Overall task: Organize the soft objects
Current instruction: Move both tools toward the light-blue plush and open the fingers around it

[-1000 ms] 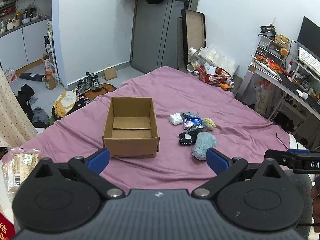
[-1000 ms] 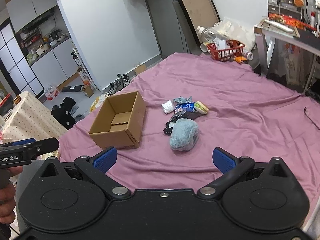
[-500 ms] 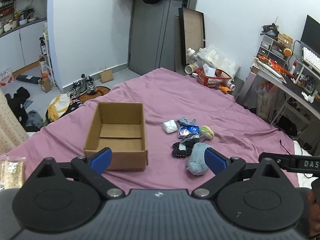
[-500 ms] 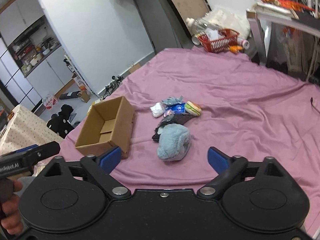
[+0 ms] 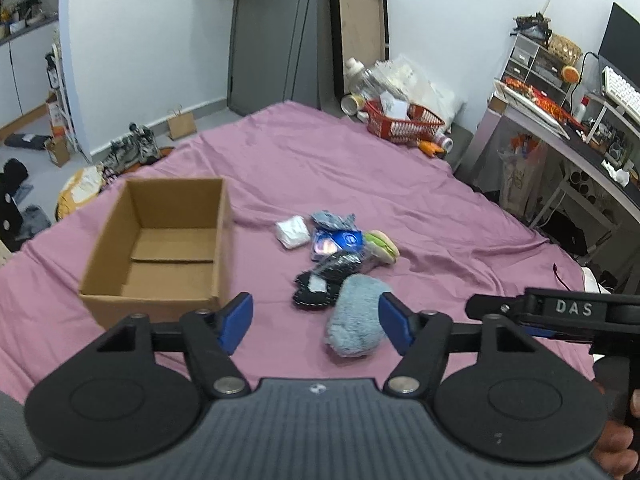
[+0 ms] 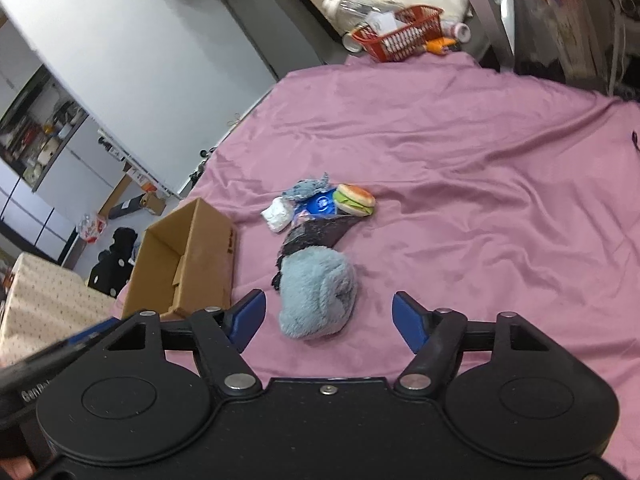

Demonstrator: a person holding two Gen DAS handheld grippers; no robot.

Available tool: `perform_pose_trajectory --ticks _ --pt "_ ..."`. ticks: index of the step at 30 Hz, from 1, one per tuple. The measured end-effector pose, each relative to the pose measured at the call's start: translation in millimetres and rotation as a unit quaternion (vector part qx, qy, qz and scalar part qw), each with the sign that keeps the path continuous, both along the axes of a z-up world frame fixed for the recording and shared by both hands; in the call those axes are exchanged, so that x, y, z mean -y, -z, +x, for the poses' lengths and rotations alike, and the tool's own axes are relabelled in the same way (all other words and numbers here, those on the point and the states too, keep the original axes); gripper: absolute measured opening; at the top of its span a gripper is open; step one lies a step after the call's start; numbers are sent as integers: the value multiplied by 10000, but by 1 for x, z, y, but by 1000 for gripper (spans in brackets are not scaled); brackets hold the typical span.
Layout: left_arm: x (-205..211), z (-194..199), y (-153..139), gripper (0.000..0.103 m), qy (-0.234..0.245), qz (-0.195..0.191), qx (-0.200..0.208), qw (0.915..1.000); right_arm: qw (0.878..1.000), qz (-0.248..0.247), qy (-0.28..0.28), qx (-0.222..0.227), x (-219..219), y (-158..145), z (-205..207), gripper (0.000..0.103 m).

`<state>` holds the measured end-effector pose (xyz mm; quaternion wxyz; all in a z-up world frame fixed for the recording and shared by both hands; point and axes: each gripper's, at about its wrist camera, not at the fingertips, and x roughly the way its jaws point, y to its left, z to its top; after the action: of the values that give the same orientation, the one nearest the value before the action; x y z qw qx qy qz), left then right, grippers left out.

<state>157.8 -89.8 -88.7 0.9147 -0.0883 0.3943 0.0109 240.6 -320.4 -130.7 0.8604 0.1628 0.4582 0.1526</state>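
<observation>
An empty cardboard box [image 5: 168,240] [image 6: 188,256] stands on the purple bedsheet [image 5: 360,184]. To its right lies a small heap of soft things: a fluffy light-blue plush [image 5: 356,320] [image 6: 318,292], a black pouch [image 5: 316,292], a blue packet [image 5: 340,240], a white bundle [image 5: 292,232] [image 6: 276,214], a grey-blue cloth [image 6: 308,190] and a burger-shaped toy [image 5: 382,244] [image 6: 354,200]. My left gripper [image 5: 316,322] hangs open just short of the heap. The right gripper [image 6: 328,316] is open too, with the plush lying just beyond its fingertips.
A red basket [image 5: 404,122] [image 6: 400,34] sits past the bed's far corner. A desk with clutter [image 5: 560,120] lines the right side. Shoes and bags [image 5: 132,148] lie on the floor to the left. The other hand-held gripper [image 5: 560,312] shows at the right edge.
Both grippers have moved forward and lower toward the heap; box and plush look larger. Both stay open. Nothing on the bed has shifted.
</observation>
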Motion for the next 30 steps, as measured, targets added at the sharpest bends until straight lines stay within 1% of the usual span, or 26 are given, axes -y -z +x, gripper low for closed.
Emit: perform_pose_trajectory --ticks 2,3,5,8,10,17,21,23,26,28,30 --pt "7 8 8 58 46 -44 -61 10000 9999 83 41 -102 2 8 7 67" --pt "10 12 12 56 73 -77 -96 9999 9997 140 68 -163 4 12 11 66" --pt "16 20 21 46 117 -144 -171 9997 9992 238 138 -277 7 20 16 64" --pt "29 33 35 41 228 -182 -319 9991 9986 308 183 -380 8 30 23 63" --pt "36 41 45 40 290 -216 -438 9984 9979 390 204 -483 10 38 28 61" --pt "50 62 70 39 330 -368 -625 9968 9936 682 292 -850 18 63 45 52" --pt "55 72 86 39 382 -474 -777 9951 9915 766 260 -1016 17 75 54 52" --pt "57 78 96 39 401 -442 -901 9941 9899 825 277 -1118 18 81 59 52" --pt "54 84 107 39 301 -419 -1027 9934 9882 853 255 -1248 15 92 67 52" --pt "50 86 113 39 233 -391 -1072 9932 9873 858 189 -1321 11 98 71 52" --pt "45 88 114 39 210 -472 -1042 9932 9861 893 129 -1397 7 103 76 52"
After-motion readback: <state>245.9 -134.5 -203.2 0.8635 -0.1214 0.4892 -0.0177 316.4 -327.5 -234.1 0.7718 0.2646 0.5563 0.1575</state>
